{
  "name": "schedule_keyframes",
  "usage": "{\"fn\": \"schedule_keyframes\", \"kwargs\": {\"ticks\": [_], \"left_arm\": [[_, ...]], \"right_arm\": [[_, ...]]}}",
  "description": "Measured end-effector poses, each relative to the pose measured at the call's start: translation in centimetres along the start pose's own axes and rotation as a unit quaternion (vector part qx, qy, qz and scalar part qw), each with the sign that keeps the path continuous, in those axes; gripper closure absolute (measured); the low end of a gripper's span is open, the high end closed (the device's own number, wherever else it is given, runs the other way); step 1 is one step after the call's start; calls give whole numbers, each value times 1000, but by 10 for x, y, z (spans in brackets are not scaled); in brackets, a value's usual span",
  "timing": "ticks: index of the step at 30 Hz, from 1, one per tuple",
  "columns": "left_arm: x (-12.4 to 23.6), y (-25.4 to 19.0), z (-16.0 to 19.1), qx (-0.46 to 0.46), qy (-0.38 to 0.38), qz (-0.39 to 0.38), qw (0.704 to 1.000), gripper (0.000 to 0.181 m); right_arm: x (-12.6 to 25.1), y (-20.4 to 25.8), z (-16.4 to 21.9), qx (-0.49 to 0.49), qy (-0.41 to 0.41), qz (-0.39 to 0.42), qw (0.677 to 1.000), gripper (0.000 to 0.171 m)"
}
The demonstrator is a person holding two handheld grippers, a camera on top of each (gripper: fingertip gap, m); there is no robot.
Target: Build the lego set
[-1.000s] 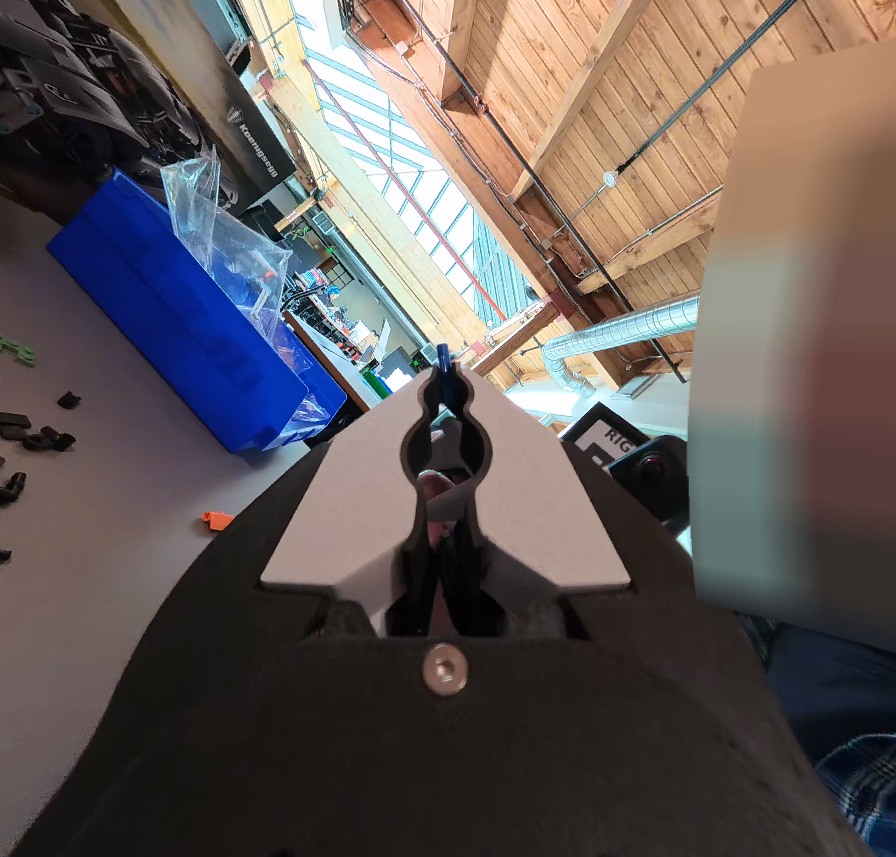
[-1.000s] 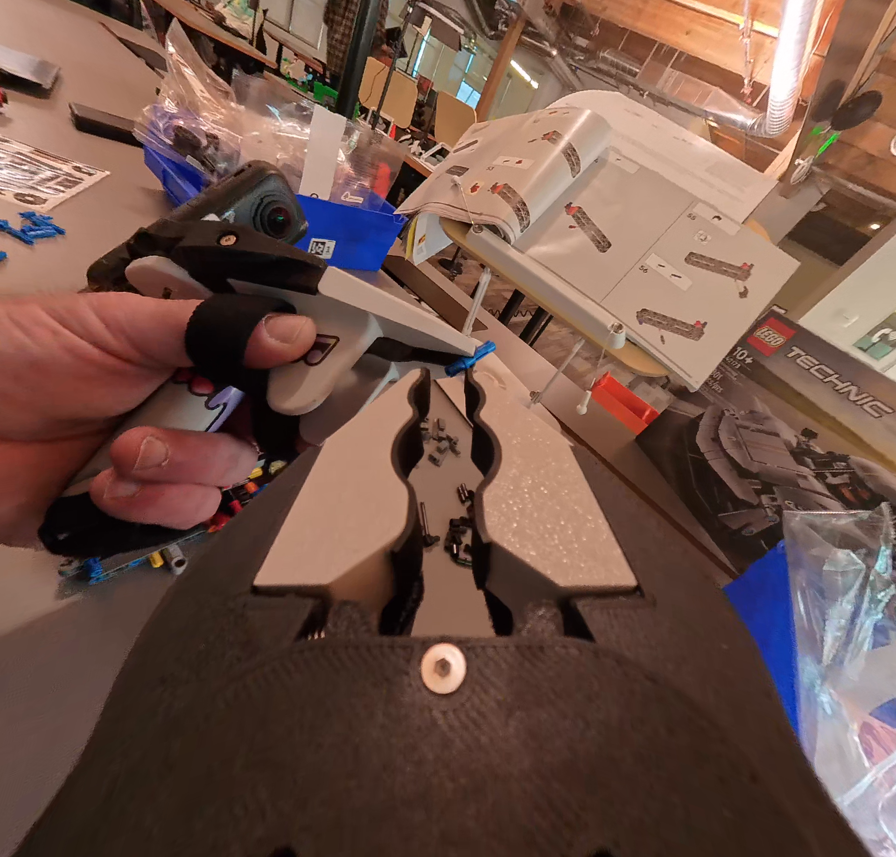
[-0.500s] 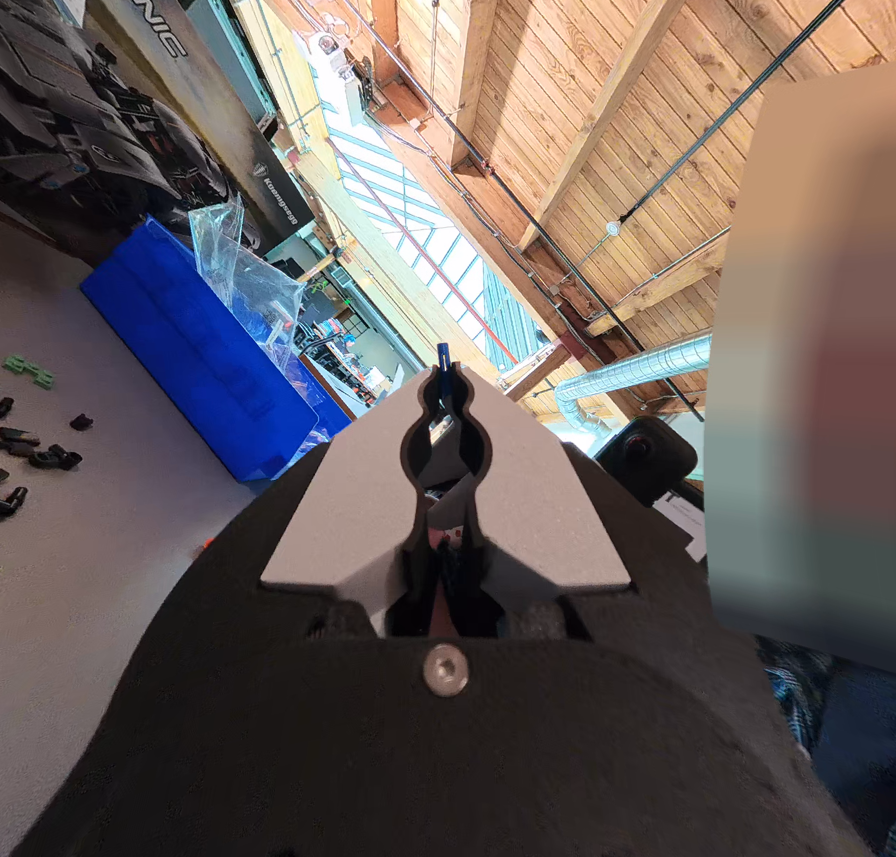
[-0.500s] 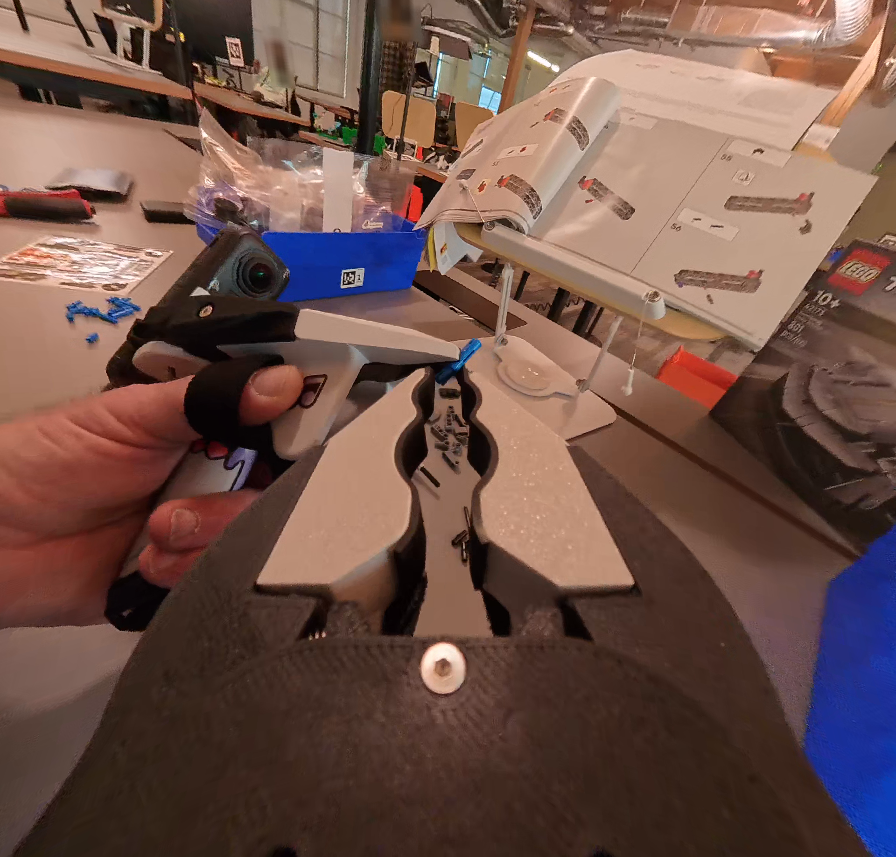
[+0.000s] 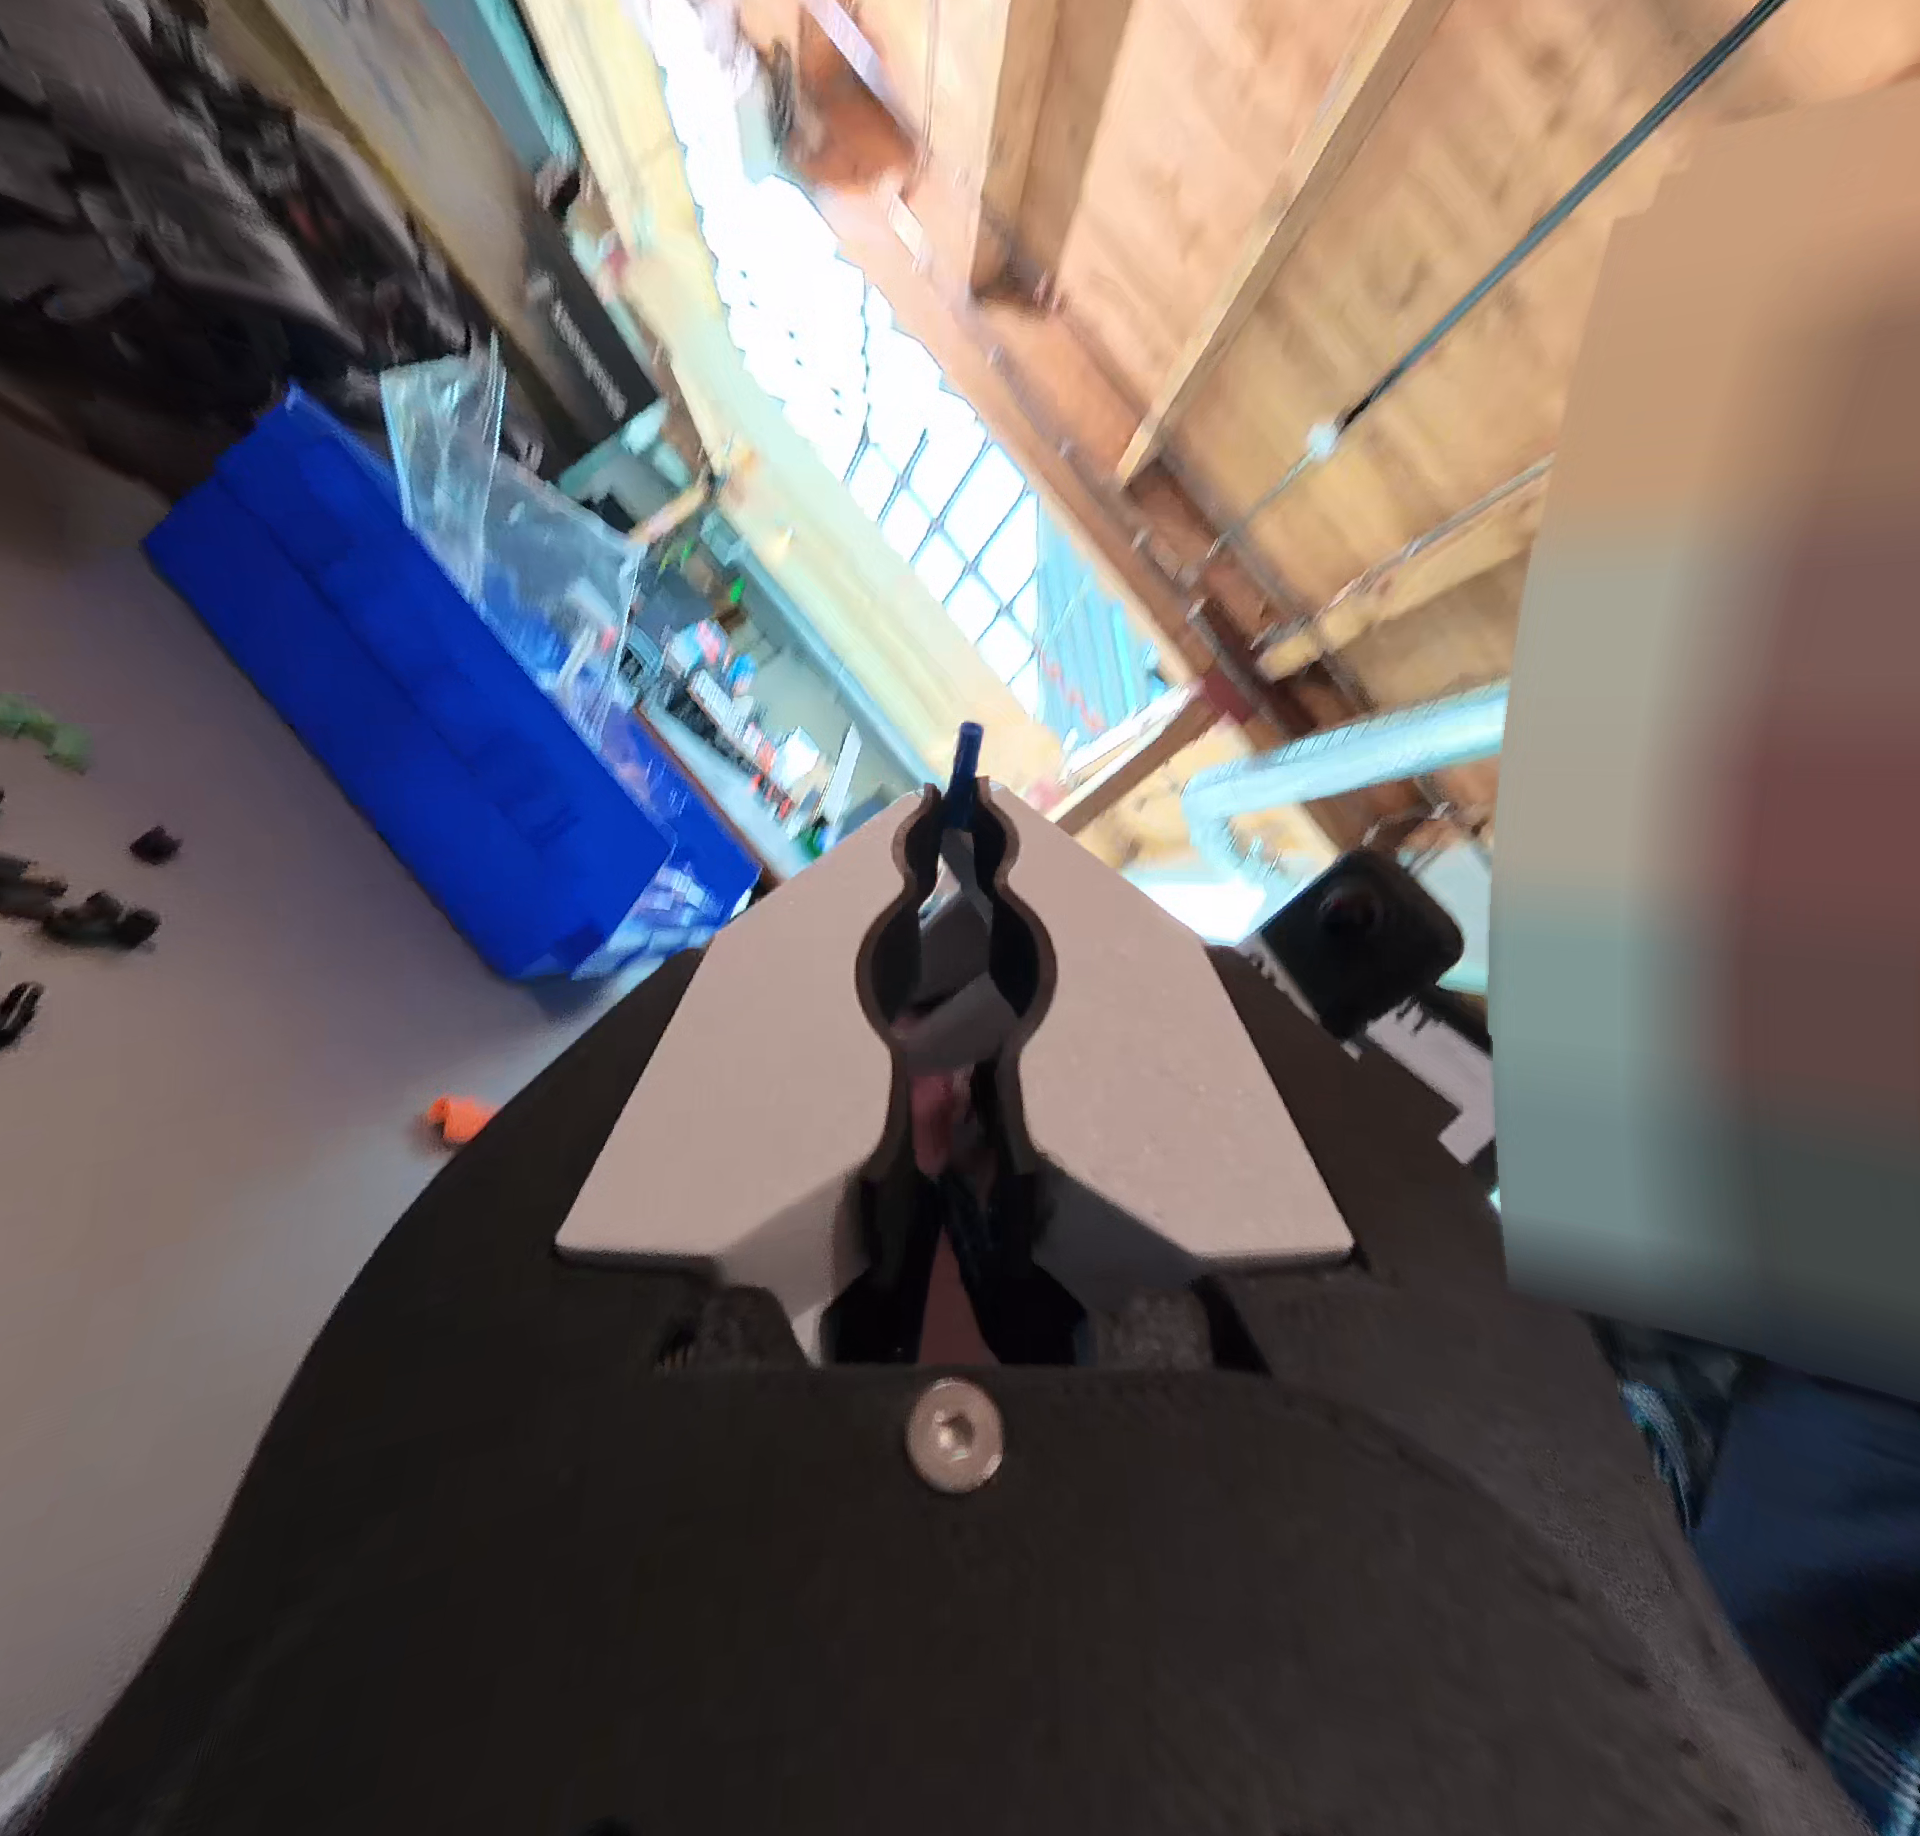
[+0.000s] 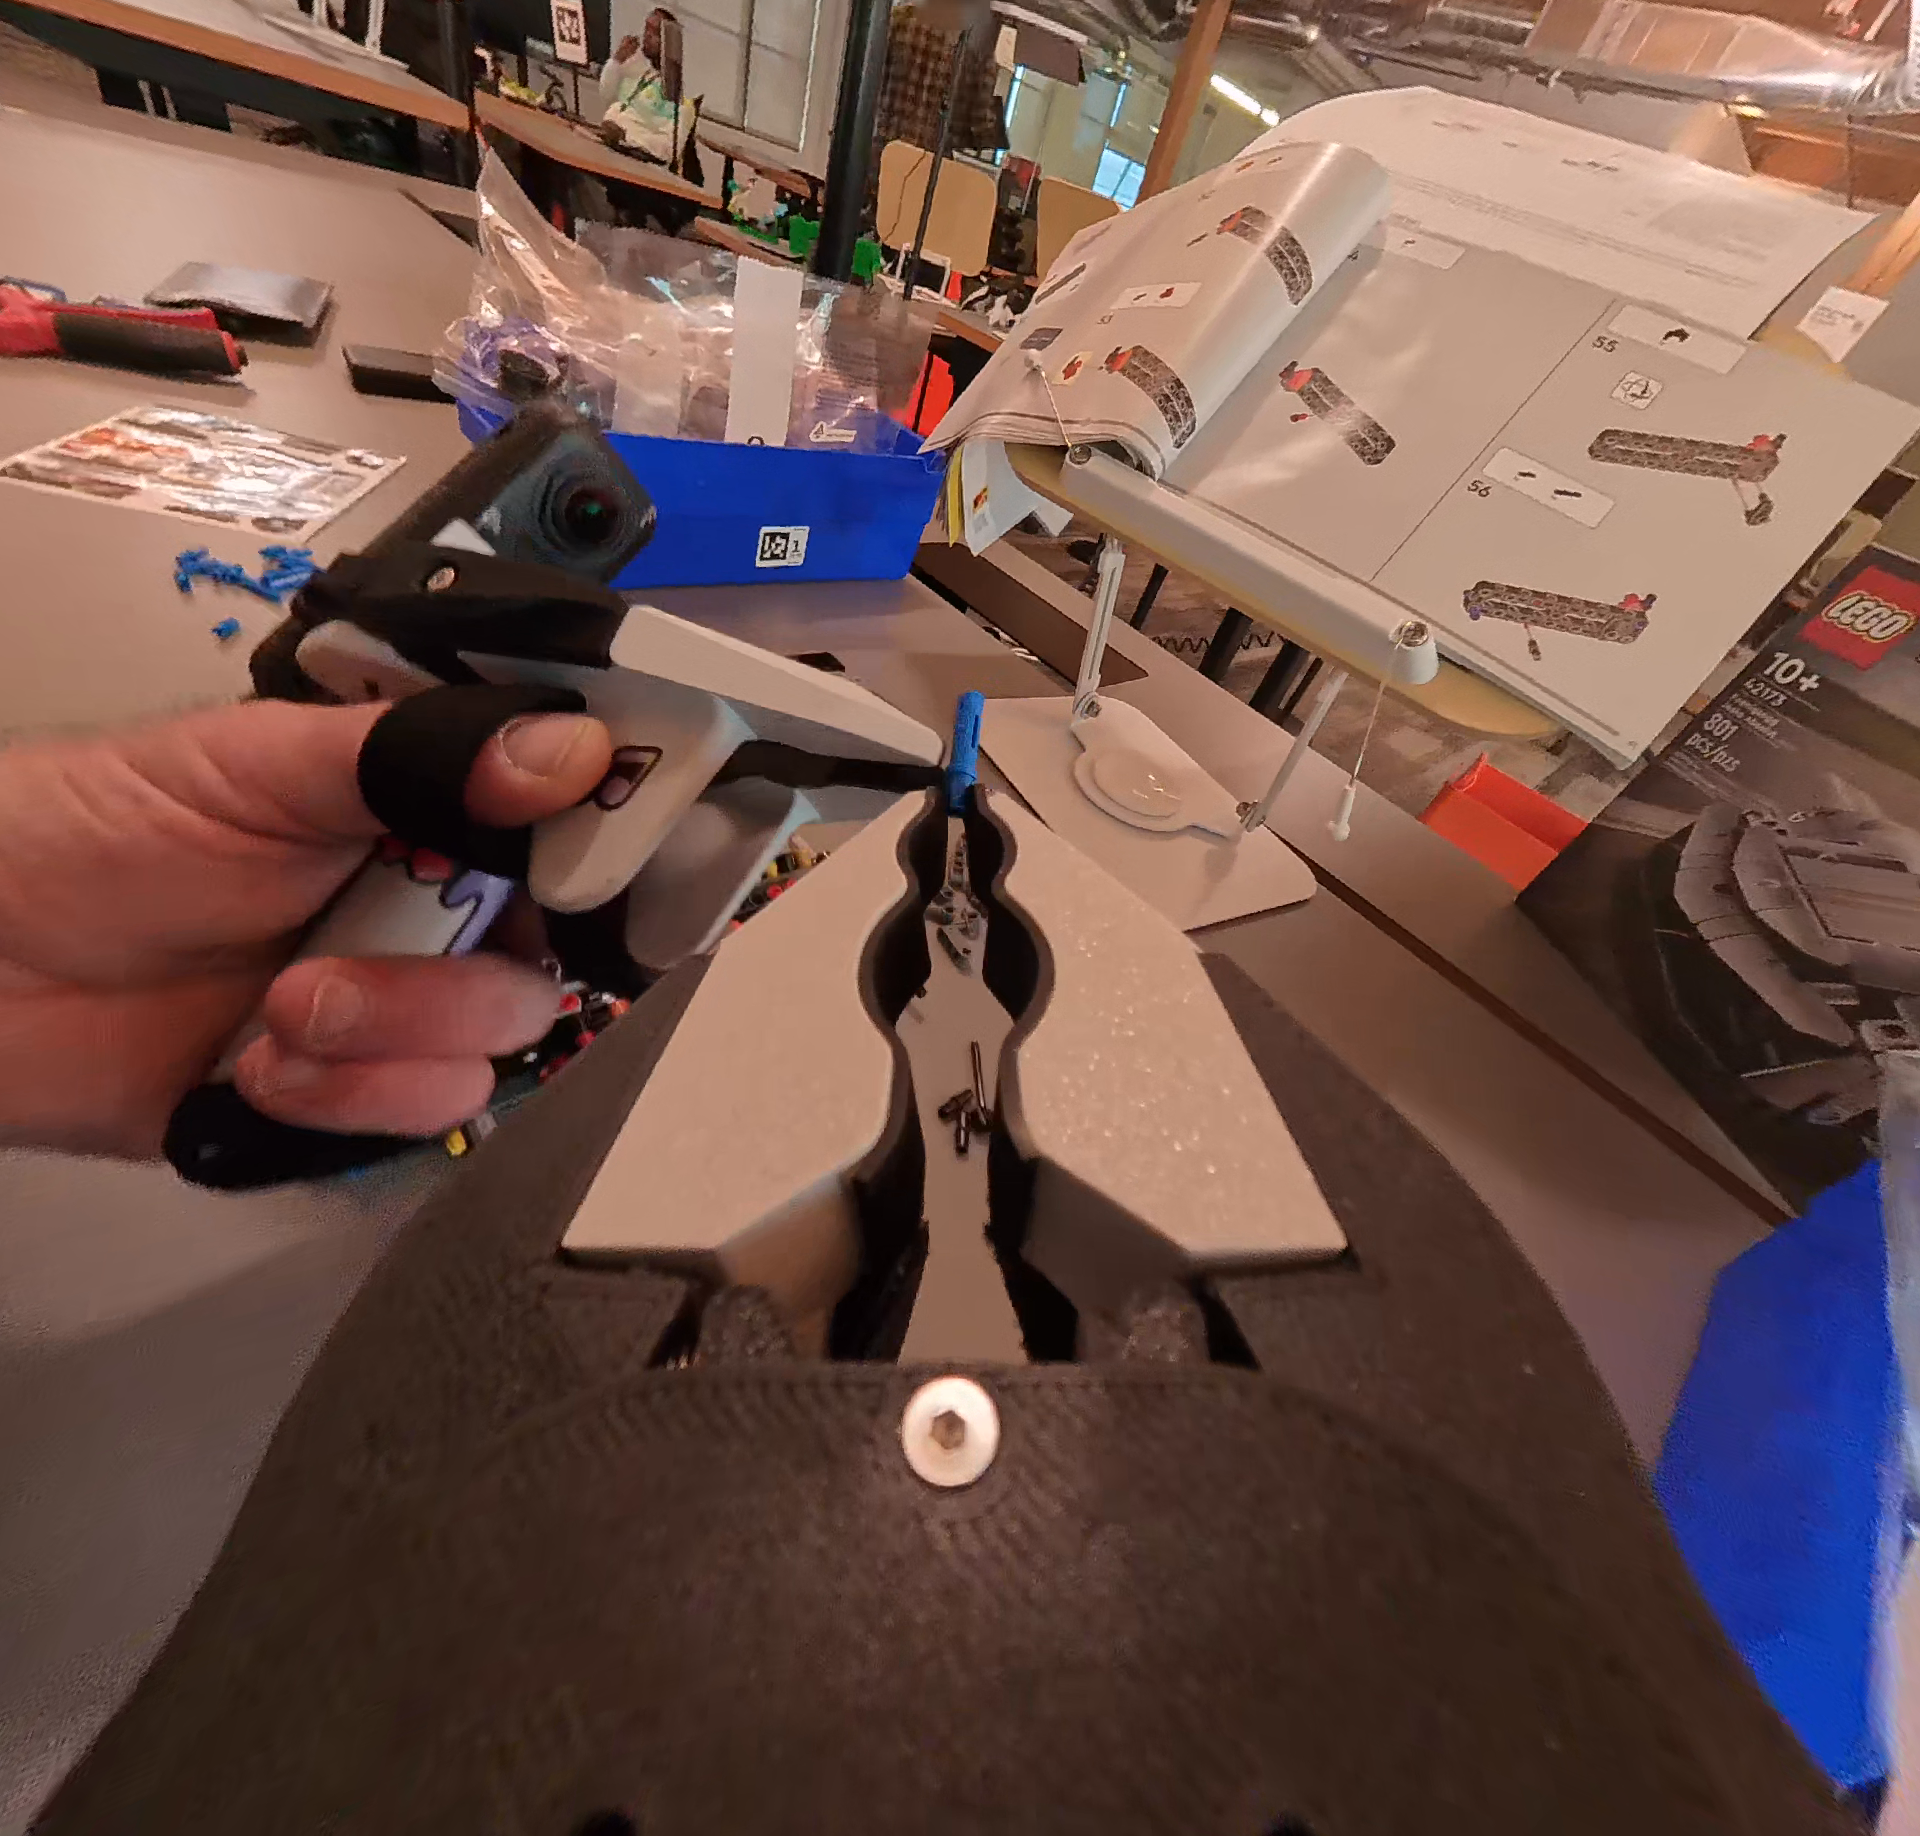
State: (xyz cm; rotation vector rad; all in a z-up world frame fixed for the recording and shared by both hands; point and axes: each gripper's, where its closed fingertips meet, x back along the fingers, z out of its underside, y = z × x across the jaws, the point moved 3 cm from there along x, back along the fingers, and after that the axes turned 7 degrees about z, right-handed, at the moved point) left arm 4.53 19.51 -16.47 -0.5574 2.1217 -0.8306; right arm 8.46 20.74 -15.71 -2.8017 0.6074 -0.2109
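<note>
A small blue pin (image 5: 966, 760) sticks out of my left gripper (image 5: 961, 804), which is shut on it and points up toward the ceiling. In the right wrist view the same pin (image 6: 964, 737) stands upright. Its lower end sits between the tips of my right gripper (image 6: 956, 799), whose jaws have narrowed onto it. The left gripper (image 6: 930, 758), held by a hand (image 6: 208, 872), meets the pin from the left, so both grippers touch it. Small black pins (image 6: 966, 1111) lie on the grey table below.
An open instruction booklet (image 6: 1455, 415) rests on a stand ahead of me. The set's box (image 6: 1766, 851) is at right. Blue bins (image 6: 769, 519) (image 5: 416, 674) hold plastic bags. Loose blue pins (image 6: 249, 576), a sticker sheet (image 6: 197, 467), black parts (image 5: 94, 924) and an orange piece (image 5: 457, 1116) lie on the table. My left and right fingertips are right by each other.
The two grippers came together. The blue pin turned from slanting to upright and now sits in my right gripper's tips, whose jaws have closed in. The left wrist view is blurred by motion.
</note>
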Motion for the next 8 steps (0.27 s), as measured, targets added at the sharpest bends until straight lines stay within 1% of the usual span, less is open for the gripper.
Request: {"fn": "schedule_keyframes", "kwargs": {"ticks": [2,4,6,8], "left_arm": [[3,0,2,-17,32,-22,999,177],[11,-1,3,-73,78,-57,993,173],[19,0,8,-131,147,-102,975,164],[30,2,18,-178,231,-137,947,159]], "right_arm": [[7,-4,2,7,11,-5,1000,170],[18,-8,9,9,31,-23,999,170],[31,-12,21,13,62,-37,997,170],[46,-12,35,23,94,-54,994,170]]}}
